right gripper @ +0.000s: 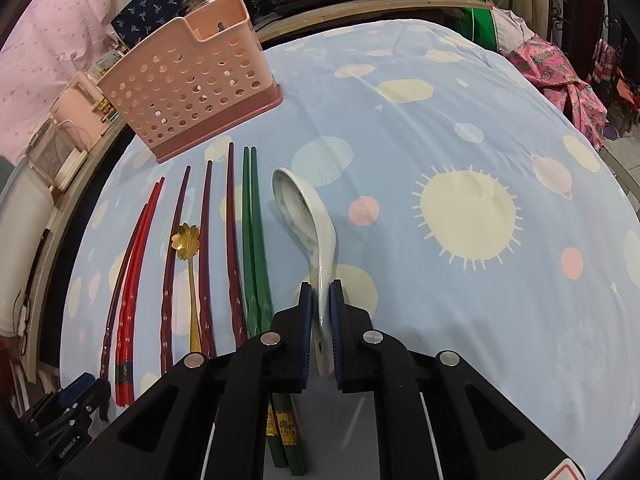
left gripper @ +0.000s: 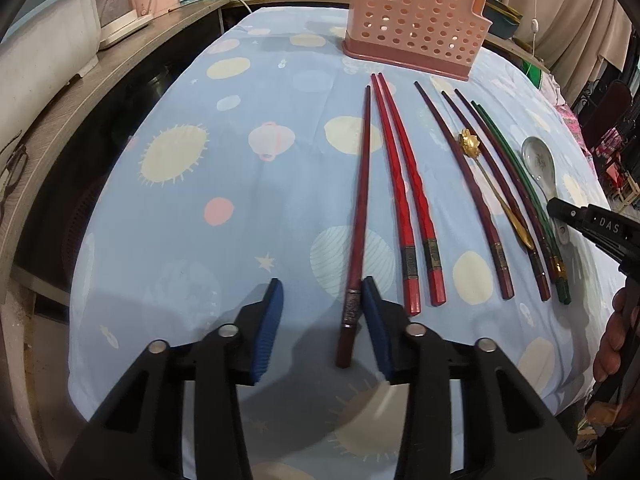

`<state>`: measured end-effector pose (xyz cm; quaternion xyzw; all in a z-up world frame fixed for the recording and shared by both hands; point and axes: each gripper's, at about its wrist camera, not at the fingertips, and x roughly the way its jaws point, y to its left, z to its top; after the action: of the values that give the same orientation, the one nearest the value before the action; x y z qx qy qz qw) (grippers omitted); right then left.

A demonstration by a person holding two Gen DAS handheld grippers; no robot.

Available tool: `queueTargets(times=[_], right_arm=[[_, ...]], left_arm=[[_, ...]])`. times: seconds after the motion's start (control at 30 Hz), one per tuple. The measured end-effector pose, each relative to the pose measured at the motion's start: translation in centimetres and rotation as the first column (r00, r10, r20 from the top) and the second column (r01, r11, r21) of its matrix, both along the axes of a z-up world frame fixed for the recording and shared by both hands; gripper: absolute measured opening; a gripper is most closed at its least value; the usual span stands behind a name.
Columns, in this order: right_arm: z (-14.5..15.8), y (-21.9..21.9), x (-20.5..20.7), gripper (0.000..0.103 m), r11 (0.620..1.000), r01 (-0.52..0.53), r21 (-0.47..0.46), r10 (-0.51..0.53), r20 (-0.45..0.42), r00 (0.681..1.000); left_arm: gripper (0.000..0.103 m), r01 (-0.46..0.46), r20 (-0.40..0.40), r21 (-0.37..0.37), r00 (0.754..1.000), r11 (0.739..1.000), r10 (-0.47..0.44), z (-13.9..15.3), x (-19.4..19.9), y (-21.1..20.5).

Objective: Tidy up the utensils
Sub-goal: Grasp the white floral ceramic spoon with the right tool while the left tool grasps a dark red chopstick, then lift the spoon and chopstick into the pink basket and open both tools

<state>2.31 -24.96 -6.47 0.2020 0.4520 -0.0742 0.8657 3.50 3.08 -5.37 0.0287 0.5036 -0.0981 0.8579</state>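
My right gripper (right gripper: 320,316) is clamped on the spoon (right gripper: 306,216) handle, beside the green chopsticks (right gripper: 252,240). My left gripper (left gripper: 322,312) gapes around a dark chopstick (left gripper: 358,216) end. The caddy (left gripper: 414,20) stands beyond.

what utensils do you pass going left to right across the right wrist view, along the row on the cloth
dark chopstick → red chopstick pair → gold flower spoon → green chopstick pair → white ceramic spoon, its handle between the right gripper fingers.
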Motion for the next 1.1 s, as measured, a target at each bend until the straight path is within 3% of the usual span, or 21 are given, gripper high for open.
queueTargets(times=[0.13, 0.33, 0.67, 1.1], right_arm=[[0.4, -0.1, -0.8, 0.008, 1.000, -0.001, 0.007, 0.001, 0.006, 1.000], [2.3, 0.0, -2.4, 0.007, 1.000, -0.013, -0.013, 0.013, 0.043, 0.999], [6.0, -0.7, -3.3, 0.007, 0.999, -0.004, -0.033, 0.008, 0.123, 0.992], [9.7, -0.8, -1.4, 0.006, 0.998, -0.022, -0.059, 0.034, 0.214, 0.976]], left_arm=[[0.010, 0.013, -0.008, -0.024, 1.000, 1.000, -0.013, 0.1, -0.3, 0.0], [0.007, 0.021, 0.013, -0.055, 1.000, 0.998, -0.020, 1.3, -1.0, 0.2], [0.007, -0.002, 0.105, -0.138, 0.994, 0.990, 0.016, 6.7, -0.7, 1.6], [0.007, 0.004, 0.286, -0.153, 0.957, 0.988, 0.041, 14.8, 3.7, 1.4]])
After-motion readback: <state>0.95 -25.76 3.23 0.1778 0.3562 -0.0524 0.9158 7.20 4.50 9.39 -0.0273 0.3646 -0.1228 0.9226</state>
